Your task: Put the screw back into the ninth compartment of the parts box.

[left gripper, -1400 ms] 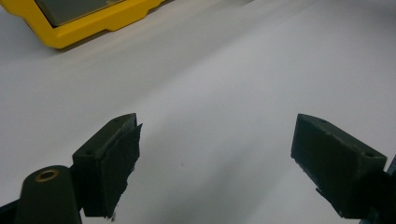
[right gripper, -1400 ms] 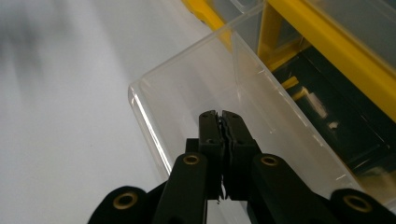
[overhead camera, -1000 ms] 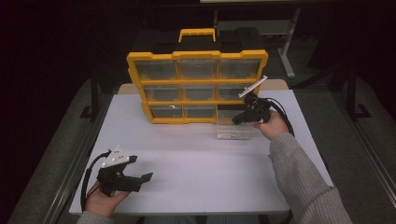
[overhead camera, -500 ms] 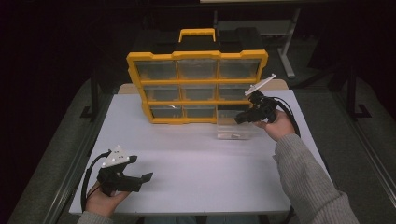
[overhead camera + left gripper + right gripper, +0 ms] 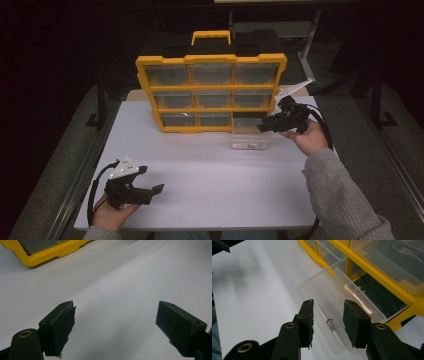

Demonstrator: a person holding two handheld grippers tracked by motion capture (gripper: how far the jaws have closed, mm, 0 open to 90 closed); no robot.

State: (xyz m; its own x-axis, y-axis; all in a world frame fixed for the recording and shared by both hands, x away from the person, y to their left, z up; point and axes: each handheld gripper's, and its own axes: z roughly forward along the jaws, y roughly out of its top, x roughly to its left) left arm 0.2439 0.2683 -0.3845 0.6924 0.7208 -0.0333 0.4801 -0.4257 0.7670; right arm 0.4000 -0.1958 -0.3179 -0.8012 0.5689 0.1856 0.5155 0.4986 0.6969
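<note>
Clear drawer point(image 5: 251, 138) sits out on the white surface point(image 5: 210, 175), just in front of the empty bottom-right slot of the yellow organizer point(image 5: 212, 92); small screws point(image 5: 330, 324) lie in it. Right tool point(image 5: 266, 126) hovers at the drawer's right end, its jaws just been opening, part open, gripping nothing. Left tool point(image 5: 152, 184) near left, wide open, empty. Other drawers are shut, contents unclear.

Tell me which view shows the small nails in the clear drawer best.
The right gripper view: the nails lie close up on the floor of the clear drawer, between that gripper's jaws. In the high view they are just a faint dark speck. The left gripper view faces bare table.
</note>
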